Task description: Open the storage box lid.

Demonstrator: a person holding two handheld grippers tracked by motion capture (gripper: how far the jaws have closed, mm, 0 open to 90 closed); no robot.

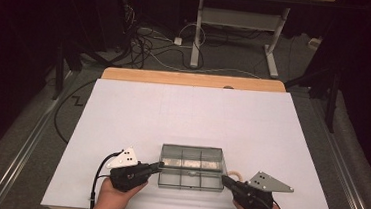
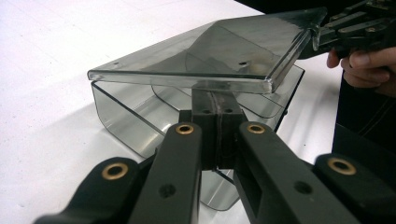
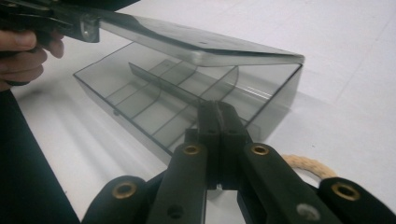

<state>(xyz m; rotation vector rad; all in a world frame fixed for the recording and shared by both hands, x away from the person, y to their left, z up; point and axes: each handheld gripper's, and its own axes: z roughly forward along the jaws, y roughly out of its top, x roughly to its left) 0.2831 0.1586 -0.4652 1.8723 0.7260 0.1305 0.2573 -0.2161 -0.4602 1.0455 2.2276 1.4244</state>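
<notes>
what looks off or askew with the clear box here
The lid of the clear compartment box sits tilted, lifted partway above the base rather than flat. A beige ring lies loose on the white table beside the box.

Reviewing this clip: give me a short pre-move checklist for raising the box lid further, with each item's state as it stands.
1. Lid lifted off the clear divided box: ok, it is tilted open.
2. Left hand-held gripper jaws shut, tips under the lid edge: ok.
3. Right hand-held gripper jaws shut, near the box's corner: ok; whether it touches, cannot tell.
4. Box flat on the white table: ok.
5. Compartments free of loose parts: cannot tell, tinted walls hide some.
6. Beige ring beside the box, outside it: ok.
</notes>
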